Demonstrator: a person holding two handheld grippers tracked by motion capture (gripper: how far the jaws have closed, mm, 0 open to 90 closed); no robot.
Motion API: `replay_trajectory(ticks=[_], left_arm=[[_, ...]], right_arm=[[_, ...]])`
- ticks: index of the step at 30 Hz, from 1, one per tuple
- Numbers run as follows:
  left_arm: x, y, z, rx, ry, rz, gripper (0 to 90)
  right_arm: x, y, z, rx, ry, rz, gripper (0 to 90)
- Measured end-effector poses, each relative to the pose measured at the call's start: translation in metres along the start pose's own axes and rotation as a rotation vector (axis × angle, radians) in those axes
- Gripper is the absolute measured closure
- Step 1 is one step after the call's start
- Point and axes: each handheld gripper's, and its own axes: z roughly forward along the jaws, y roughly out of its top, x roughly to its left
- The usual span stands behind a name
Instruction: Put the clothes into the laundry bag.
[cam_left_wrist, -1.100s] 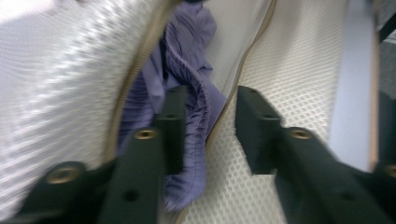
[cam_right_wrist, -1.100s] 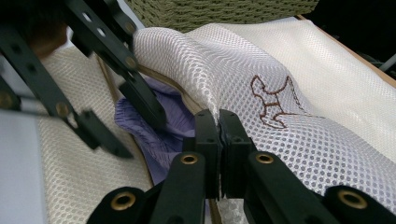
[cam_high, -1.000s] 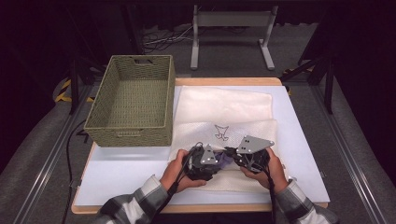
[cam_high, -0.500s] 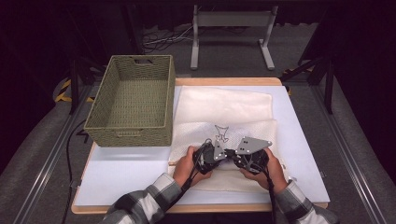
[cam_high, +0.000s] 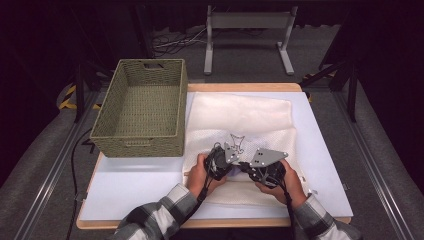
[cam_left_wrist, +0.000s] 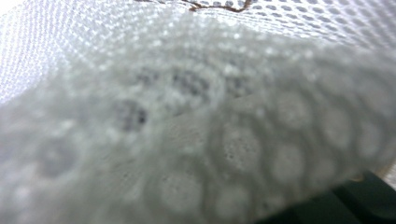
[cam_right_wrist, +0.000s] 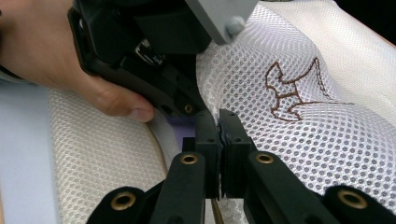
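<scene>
Tabletop basket (cam_high: 142, 107) beyond claw-camera mesh (cam_right_wrist: 299, 107)

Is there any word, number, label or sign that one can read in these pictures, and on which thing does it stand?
No words, numbers or labels can be read.
The white mesh fabric bears a brown stitched outline figure, an emblem, not letters.
The woven basket shows no label.

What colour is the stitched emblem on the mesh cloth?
Brown, an outline on the white mesh cloth; the emblem shows best in the right gripper view.
</scene>
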Motion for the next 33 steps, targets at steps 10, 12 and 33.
replay_trajectory(ticks=[10,12,33], left_arm=[[-0.005,-0.006,-0.042,-0.069,-0.126,0.075,72.7],[-0.005,-0.006,-0.05,-0.08,-0.151,0.092,81.1],[-0.01,-0.003,0.002,0.026,-0.02,0.101,90.0]], right_arm=[[-0.005,-0.001,-0.014,-0.044,-0.035,0.015,88.0],[-0.004,-0.001,-0.015,-0.048,-0.038,0.01,88.0],[0.0,-0.004,-0.007,-0.003,-0.013,0.003,87.9]])
